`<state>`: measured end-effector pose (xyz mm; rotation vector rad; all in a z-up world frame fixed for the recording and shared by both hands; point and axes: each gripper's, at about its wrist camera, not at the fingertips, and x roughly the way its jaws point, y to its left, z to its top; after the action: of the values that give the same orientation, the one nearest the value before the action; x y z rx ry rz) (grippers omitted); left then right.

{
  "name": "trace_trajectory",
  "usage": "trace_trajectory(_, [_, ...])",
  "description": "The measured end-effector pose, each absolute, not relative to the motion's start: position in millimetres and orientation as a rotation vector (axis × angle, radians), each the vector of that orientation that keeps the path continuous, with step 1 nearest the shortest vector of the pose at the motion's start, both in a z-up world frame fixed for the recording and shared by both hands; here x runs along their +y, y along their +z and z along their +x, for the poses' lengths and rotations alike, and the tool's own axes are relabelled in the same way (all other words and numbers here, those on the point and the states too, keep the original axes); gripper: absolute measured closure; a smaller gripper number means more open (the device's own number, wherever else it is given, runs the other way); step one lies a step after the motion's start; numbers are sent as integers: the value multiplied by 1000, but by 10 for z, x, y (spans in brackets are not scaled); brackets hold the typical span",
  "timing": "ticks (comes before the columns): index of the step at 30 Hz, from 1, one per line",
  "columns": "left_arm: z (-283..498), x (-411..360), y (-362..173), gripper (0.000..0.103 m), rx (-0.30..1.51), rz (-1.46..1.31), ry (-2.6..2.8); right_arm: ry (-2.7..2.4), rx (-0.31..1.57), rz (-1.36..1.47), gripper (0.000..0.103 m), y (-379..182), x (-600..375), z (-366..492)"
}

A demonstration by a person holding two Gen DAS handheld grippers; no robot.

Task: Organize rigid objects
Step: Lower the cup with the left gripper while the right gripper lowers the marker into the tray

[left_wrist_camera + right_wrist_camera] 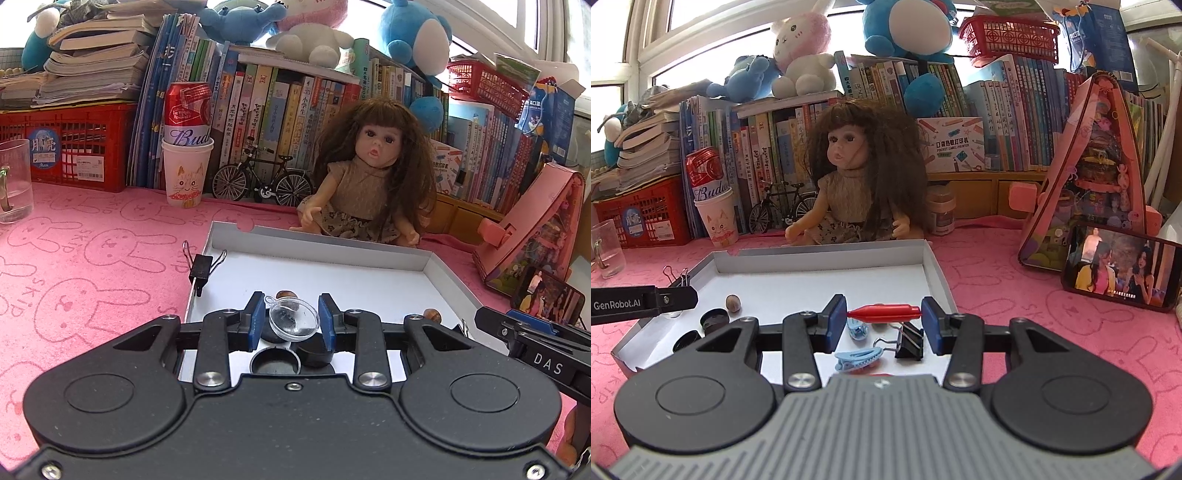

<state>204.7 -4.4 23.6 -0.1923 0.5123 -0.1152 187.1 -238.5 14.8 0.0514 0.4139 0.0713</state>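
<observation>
Over the shallow white cardboard tray (934, 273), left gripper (291, 319) clamps a clear plastic half-dome (294, 317), right gripper (884, 314) a red plastic spindle (884, 312); several trinkets lie inside, sorting seemingly midway.

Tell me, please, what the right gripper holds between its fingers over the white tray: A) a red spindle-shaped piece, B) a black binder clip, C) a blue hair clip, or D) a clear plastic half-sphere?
A: in the right wrist view the right gripper is shut on the red spindle-shaped piece, pinched end to end between the blue pads, while the blue hair clip and the black binder clip lie loose in the white tray below.
</observation>
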Motion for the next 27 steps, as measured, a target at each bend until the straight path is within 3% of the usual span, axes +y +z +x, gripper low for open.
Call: trace_trajectory(27, [2850,-56,116,73,629,-199,-33,137,568,214,53,11,-2595,2743])
